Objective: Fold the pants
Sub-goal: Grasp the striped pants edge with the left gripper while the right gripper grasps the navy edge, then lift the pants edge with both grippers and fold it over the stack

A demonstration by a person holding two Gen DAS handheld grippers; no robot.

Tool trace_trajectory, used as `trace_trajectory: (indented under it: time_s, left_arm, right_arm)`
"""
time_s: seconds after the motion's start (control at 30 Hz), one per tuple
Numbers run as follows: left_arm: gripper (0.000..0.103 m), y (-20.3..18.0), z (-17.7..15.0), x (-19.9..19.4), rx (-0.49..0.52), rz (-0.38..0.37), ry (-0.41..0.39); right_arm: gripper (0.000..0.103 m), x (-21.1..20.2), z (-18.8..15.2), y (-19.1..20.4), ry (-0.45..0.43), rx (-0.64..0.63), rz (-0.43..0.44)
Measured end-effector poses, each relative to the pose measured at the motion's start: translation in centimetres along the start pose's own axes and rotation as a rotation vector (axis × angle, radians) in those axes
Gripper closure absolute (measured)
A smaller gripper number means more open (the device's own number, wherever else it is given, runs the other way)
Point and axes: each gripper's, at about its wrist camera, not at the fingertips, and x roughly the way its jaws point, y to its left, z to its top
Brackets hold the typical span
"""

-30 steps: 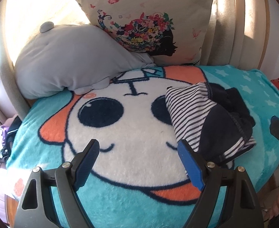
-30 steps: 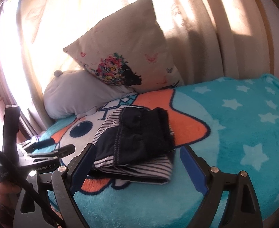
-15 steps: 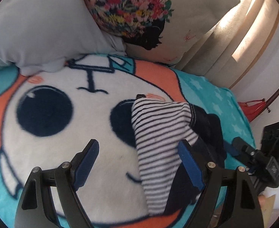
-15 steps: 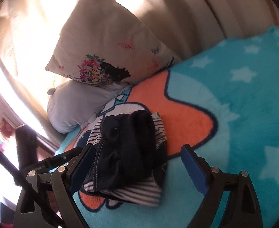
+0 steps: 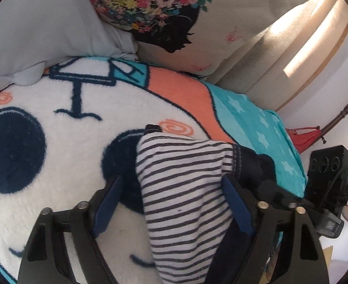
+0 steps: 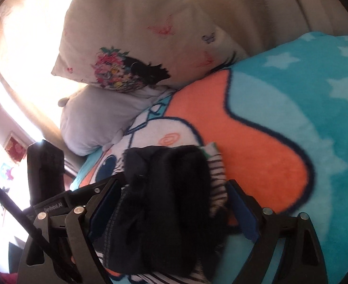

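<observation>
On the bed's cartoon blanket (image 5: 55,165), the folded pants (image 5: 183,201) are lying between both tools: the left tool (image 5: 171,203), just narrowing, and the right tool (image 6: 171,206) are straddling them unclenched.

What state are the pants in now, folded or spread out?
Folded. The pants lie as a compact bundle on the blanket, striped layer showing in the left view, dark layers bunched on top in the right view.
</observation>
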Motion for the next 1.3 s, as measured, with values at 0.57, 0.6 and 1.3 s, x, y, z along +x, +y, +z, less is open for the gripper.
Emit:
trace_trajectory:
  time_s: [0.57, 0.6, 1.3]
  left_arm:
    - [0.086, -3.7, -1.0, -5.9, 0.185, 0.146, -0.17]
    - [0.086, -3.6, -0.9, -6.4, 0.187, 0.16, -0.184]
    - [0.086, -1.7, 0.2, -9.9, 0.227, 0.339, -0.299]
  right_arm:
    - [0.055, -2.1, 0.3, 3.2, -0.066, -0.041, 0.023]
    - [0.055, -2.0, 0.5, 3.7, -0.066, -0.051, 0.026]
    - [0.055, 1.9, 2.8, 9.7, -0.039, -0.17, 0.046]
